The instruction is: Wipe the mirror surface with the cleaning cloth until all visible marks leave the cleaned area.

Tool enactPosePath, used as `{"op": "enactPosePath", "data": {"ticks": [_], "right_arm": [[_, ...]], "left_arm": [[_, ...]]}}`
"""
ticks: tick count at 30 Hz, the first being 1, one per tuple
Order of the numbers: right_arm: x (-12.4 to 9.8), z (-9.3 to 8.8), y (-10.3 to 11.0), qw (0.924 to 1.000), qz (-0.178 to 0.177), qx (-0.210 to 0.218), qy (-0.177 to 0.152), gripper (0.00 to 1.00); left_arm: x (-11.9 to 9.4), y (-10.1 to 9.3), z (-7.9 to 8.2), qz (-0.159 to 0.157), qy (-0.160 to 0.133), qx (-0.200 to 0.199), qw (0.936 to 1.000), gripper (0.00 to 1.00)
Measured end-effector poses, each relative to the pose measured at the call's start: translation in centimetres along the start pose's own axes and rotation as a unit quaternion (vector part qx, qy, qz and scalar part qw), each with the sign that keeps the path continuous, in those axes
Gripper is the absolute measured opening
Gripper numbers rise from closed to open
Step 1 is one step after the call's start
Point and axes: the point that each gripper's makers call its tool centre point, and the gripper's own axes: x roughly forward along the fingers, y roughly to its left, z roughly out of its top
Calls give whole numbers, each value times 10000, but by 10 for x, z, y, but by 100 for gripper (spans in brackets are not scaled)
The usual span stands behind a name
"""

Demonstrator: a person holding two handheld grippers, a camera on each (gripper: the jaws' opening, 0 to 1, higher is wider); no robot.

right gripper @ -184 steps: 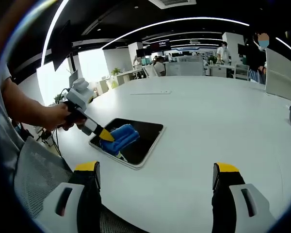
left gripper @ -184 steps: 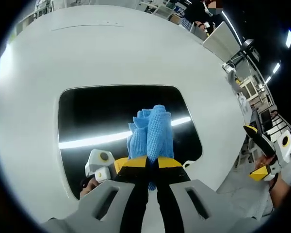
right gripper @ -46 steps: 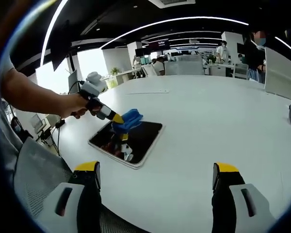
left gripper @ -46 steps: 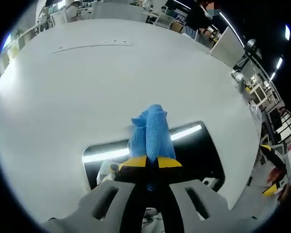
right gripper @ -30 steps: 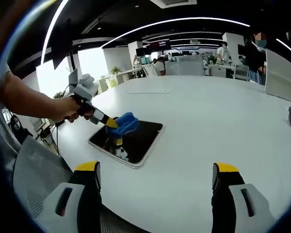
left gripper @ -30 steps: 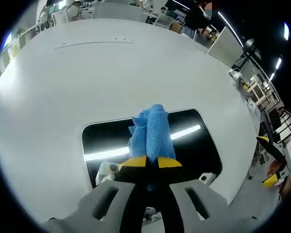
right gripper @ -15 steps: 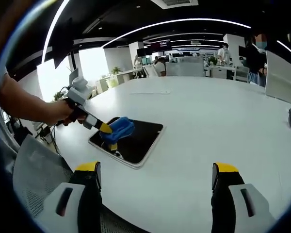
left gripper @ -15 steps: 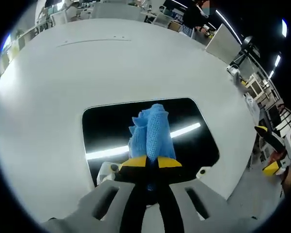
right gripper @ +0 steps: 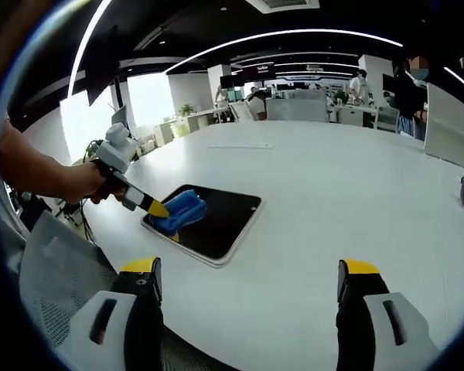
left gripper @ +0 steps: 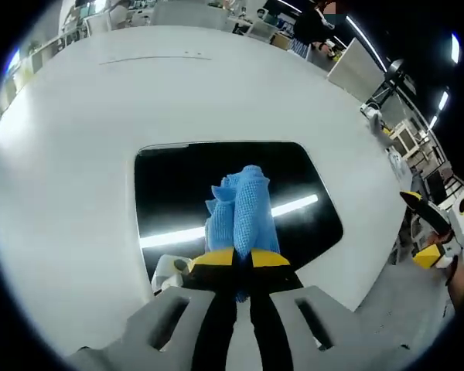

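left gripper (left gripper: 243,259): my jaws clamp the blue cloth (left gripper: 240,212) over the mirror (left gripper: 178,185).
right gripper (right gripper: 243,282): jaws wide, empty.
risk: mirror may slide if i press unevenly.

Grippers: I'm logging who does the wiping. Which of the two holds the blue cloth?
The left gripper: its jaws are shut on the blue cloth over the mirror. The right gripper stands open and empty above the white table.

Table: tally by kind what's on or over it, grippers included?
Mirror: 1
Cloth: 1, blue, clamped in the left gripper over the mirror
Grippers: 2, left shut on the cloth, right gripper open and empty above the white table
Total: 4
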Motion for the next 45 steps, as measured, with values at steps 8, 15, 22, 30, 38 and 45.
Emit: {"op": "enactPosePath", "data": {"ticks": [8,15,22,30,38,45], "right_arm": [[-1,1,-2,10000,-35,21,-36,93],[0,2,-2,9999,-50,-82,-38,93],[0,2,-2,9999,-40,-115,-44,93],[-1,3,-4,9999,-71,-100,-64,94],[-1,3,-3,9999,-61,-93,-76,95],[-2,5,-4,9999,-78,-3,-131,94]], "left_arm": [[-3,-2,-7,-14,25,1,10000,2],[-8,-4,-14,63,76,60,9999,2],[-8,-3,-13,38,99,22,9999,2],[-7,-2,-13,8,61,32,10000,2],[-10,0,-14,6,28,-58,10000,2],[-15,10,-15,16,48,-90,9999,2]]}}
